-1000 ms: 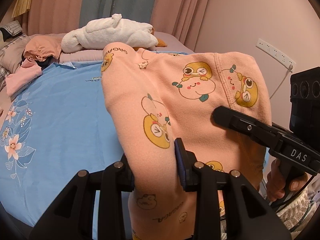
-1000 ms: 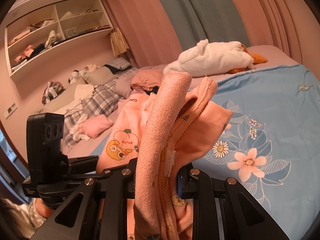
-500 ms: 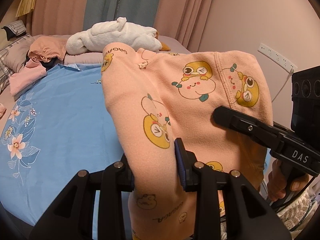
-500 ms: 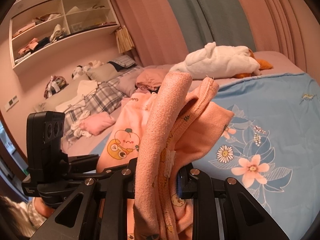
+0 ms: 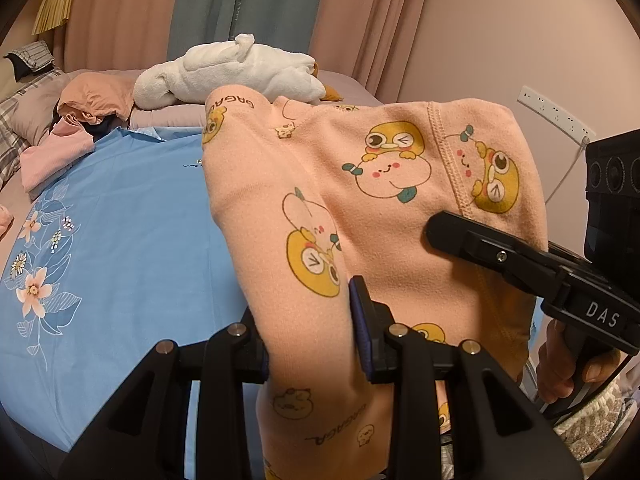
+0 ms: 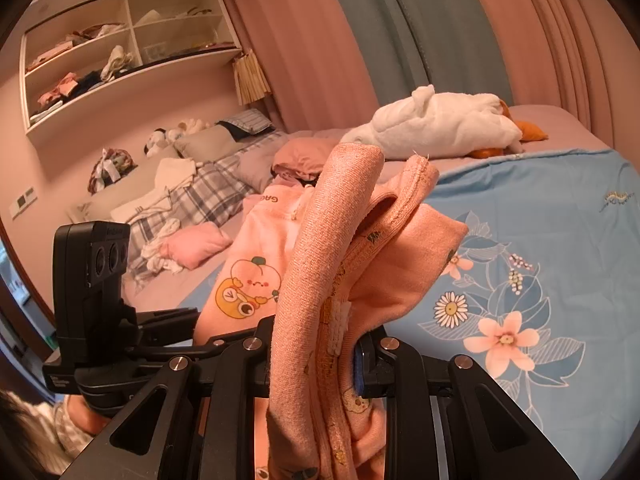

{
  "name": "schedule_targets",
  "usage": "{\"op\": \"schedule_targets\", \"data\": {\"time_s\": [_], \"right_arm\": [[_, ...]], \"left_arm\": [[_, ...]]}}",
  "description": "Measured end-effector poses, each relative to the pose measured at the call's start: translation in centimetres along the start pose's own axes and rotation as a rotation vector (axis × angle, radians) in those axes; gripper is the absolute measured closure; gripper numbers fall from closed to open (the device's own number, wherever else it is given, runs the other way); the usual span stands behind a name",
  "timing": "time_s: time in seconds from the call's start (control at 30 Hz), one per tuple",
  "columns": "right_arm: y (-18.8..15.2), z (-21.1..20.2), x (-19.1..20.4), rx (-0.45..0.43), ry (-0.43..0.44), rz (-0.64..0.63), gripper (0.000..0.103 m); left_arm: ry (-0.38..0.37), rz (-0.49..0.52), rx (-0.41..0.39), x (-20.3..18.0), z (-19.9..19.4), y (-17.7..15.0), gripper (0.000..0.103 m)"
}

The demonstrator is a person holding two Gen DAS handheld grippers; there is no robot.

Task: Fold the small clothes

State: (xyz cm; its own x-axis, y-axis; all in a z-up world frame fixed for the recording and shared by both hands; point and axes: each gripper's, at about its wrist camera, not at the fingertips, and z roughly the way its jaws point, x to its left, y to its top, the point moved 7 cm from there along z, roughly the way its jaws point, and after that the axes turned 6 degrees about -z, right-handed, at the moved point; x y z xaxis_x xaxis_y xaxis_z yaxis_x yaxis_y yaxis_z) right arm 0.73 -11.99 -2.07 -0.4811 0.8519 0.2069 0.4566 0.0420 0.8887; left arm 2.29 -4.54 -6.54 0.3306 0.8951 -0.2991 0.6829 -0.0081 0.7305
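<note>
A small peach garment (image 5: 360, 208) printed with yellow cartoon ducks hangs in the air between both grippers, above the near edge of the bed. My left gripper (image 5: 310, 344) is shut on one bunched part of it, the blue pads pressing the cloth. The right gripper (image 5: 472, 240) clamps the garment's other side, seen at the right of the left wrist view. In the right wrist view my right gripper (image 6: 314, 360) is shut on the ribbed waistband and folded layers of the garment (image 6: 340, 240); the left gripper (image 6: 160, 320) shows at the left, held by a hand.
A blue floral sheet (image 5: 112, 232) covers the bed below. A white plush goose (image 5: 228, 72) lies at the far side, with a heap of pink and orange clothes (image 5: 76, 120) to its left. Plaid bedding (image 6: 192, 200) and wall shelves (image 6: 120, 48) sit beyond. A power strip (image 5: 556, 114) is on the right wall.
Both views have drifted slightly: the goose and bedding sit further right in the frames. The garment stays clamped in both grippers in the same hold.
</note>
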Motion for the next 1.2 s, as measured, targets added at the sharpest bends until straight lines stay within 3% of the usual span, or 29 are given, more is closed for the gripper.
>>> {"op": "schedule_targets", "data": {"time_s": [1.2], "right_arm": [[0.17, -0.05, -0.03, 0.002, 0.001, -0.013, 0.078]], "left_arm": [[-0.001, 0.011, 0.002, 0.91, -0.05, 0.3, 0.071]]}}
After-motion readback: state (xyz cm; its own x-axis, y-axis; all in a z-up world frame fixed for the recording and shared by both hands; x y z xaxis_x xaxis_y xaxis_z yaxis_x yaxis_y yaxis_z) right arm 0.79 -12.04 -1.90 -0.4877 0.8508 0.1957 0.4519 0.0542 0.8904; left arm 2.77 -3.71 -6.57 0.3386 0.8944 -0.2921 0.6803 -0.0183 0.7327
